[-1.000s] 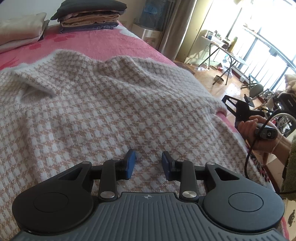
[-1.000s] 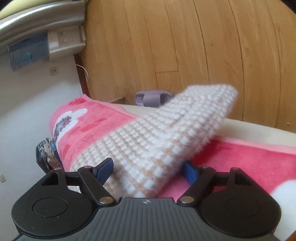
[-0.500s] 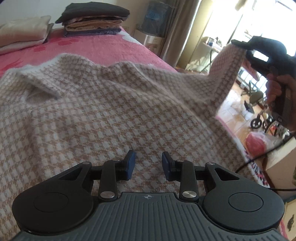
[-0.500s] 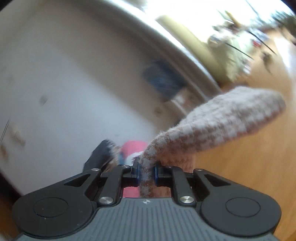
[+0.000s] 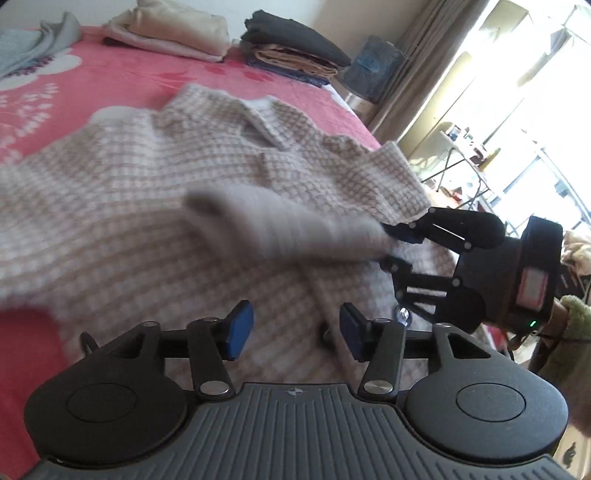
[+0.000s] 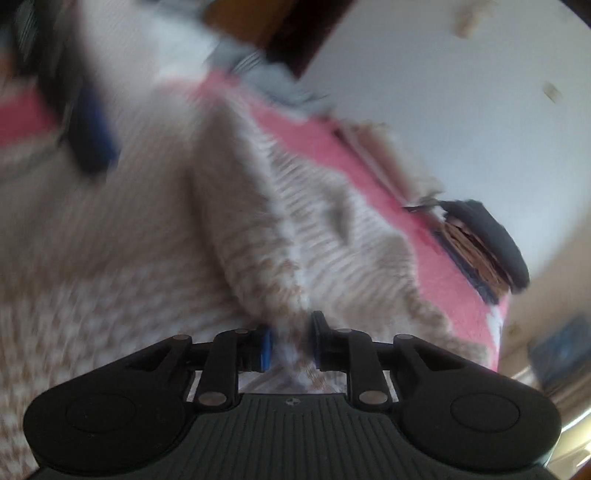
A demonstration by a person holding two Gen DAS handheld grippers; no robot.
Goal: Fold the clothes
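A beige-and-white houndstooth sweater (image 5: 147,192) (image 6: 110,295) lies spread on the pink bed cover (image 5: 129,85), collar toward the far side. One sleeve (image 5: 280,221) (image 6: 258,240), blurred by motion, stretches across the sweater's body. My right gripper (image 5: 393,245) (image 6: 290,341) holds that sleeve's end, which fills the gap as the jaws are opening. My left gripper (image 5: 295,328) hovers over the near part of the sweater, its jaws opening with nothing between them. In the right wrist view the left gripper (image 6: 88,136) is a dark blur at upper left.
Stacks of folded clothes (image 5: 295,48) (image 6: 480,243) and a cream pile (image 5: 173,33) sit at the far end of the bed. A fuzzy green sleeve (image 5: 569,332) of the person is at the right edge. Beyond the bed's right side are a curtain, folding tables and bright windows.
The right gripper closed on the hanging sleeve, lifted it and swung it in over the sweater's body, rolling over as it went. The left gripper shifted along the bed and its jaws widened.
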